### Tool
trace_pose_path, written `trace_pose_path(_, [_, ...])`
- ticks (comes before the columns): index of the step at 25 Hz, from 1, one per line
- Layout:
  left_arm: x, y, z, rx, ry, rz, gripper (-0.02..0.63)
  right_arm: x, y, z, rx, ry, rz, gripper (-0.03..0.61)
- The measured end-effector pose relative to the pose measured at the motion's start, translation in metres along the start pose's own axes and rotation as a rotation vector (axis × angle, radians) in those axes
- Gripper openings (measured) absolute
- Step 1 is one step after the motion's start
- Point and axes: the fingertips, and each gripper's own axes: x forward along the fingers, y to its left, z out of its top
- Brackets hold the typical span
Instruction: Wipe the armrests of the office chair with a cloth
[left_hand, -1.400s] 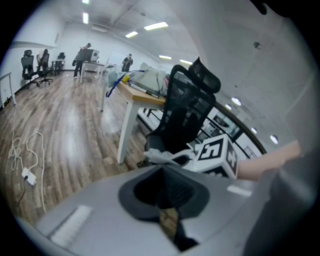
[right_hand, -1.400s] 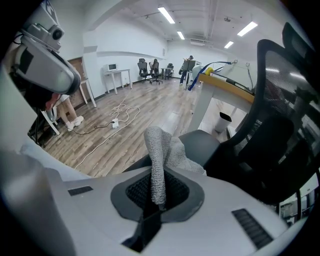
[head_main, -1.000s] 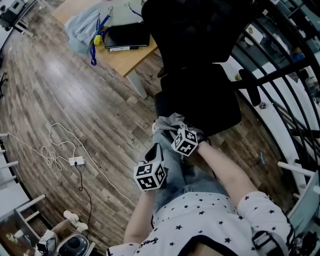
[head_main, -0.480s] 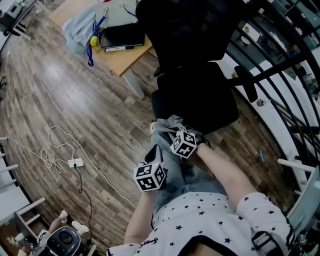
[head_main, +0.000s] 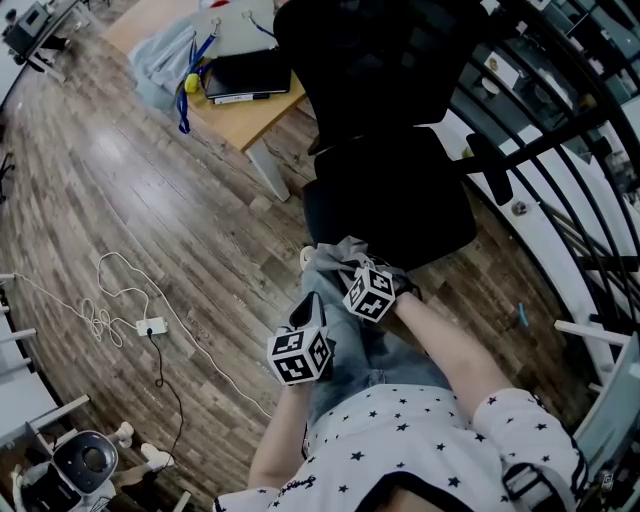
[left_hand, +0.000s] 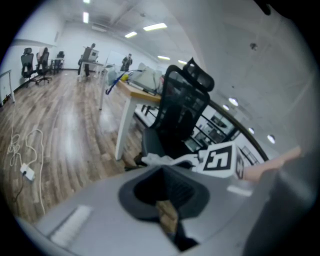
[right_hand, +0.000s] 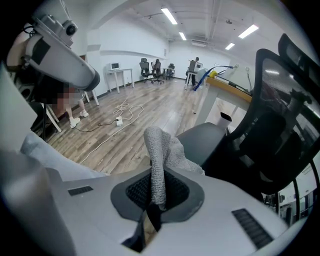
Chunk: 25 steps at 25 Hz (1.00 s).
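The black office chair (head_main: 385, 120) stands just ahead of me, its seat (head_main: 395, 200) facing my knees. One armrest (head_main: 492, 168) juts out on its right side. A grey cloth (head_main: 338, 253) hangs at the seat's front edge, and my right gripper (head_main: 352, 270) is shut on it. In the right gripper view the cloth (right_hand: 160, 160) rises from the closed jaws of the right gripper (right_hand: 152, 207), with the chair (right_hand: 272, 125) to the right. My left gripper (head_main: 308, 305) is held lower left of it. In its own view, the left gripper (left_hand: 167, 212) is shut with nothing in it.
A wooden desk (head_main: 250, 115) behind the chair carries a black laptop (head_main: 250, 72) and a pale bag (head_main: 165, 60). White cables and a power strip (head_main: 150, 325) lie on the floor at left. Black railings (head_main: 580, 130) run along the right. A wheeled machine (head_main: 75, 465) stands lower left.
Both grippers and the cloth have stayed almost in place. The wheeled machine at the lower left has moved leftwards across the floor.
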Motion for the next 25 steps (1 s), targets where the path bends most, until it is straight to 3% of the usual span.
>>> trace_pose_path(6, [-0.003, -0.001, -0.002, 0.003, -0.007, 0.005, 0.008, 0.0, -0.001, -0.001, 0.054, 0.003, 0.011, 0.025])
trace_pose_path(10, [-0.004, -0.005, 0.001, 0.012, -0.012, 0.004, 0.008, -0.002, -0.004, 0.002, 0.032, 0.009, -0.011, 0.025])
trace_pose_path(16, [-0.008, -0.015, 0.009, 0.029, -0.039, 0.003, 0.008, -0.036, -0.019, 0.018, 0.145, -0.104, -0.077, 0.025])
trace_pose_path(25, [-0.006, -0.031, 0.025, 0.059, -0.061, -0.015, 0.008, -0.098, -0.029, 0.017, 0.249, -0.188, -0.127, 0.025])
